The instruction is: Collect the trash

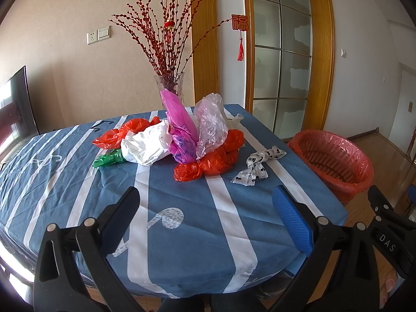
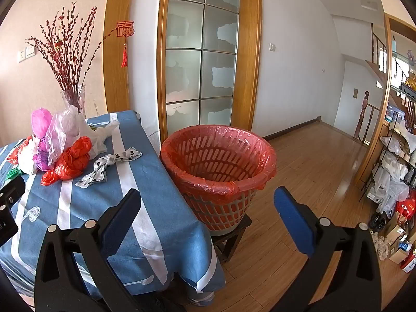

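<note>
Both tools, left (image 1: 205, 205) and right (image 2: 208, 205), are held wide and empty. Plastic bags (image 1: 179, 140) are piled mid-frame on the worktop (image 1: 182, 234). Nothing is seen in the lined basket (image 2: 218, 156) yet.

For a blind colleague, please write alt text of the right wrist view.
The open right gripper points at a trash basket lined with a red bag, standing on a small stool beside the table. Crumpled plastic bags lie on the blue striped cloth.
</note>
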### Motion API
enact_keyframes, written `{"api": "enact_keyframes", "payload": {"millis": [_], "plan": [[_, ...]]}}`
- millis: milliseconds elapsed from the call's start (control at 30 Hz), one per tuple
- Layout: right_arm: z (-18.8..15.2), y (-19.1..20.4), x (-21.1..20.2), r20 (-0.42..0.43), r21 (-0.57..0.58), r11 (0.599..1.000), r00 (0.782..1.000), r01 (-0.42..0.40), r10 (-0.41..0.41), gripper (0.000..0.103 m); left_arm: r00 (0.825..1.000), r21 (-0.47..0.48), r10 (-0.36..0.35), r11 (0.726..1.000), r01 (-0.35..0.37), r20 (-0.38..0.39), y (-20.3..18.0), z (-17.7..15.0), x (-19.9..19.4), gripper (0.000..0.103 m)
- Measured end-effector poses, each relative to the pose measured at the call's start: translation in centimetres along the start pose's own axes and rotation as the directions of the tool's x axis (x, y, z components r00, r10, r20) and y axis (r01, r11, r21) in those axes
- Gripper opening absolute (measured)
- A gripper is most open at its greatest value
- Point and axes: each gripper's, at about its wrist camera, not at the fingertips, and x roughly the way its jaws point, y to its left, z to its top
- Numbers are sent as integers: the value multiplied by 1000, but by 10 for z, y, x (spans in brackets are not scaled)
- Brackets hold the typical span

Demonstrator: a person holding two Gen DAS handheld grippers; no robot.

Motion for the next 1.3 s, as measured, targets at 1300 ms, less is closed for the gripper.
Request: {"api": "enact_keyframes", "payload": {"millis": [1300], "plan": [[0,2,2,-5,-1,1000,1000,-3,3,101,1000,-1,-2,1000,2,-7,1,0,0,99]]}}
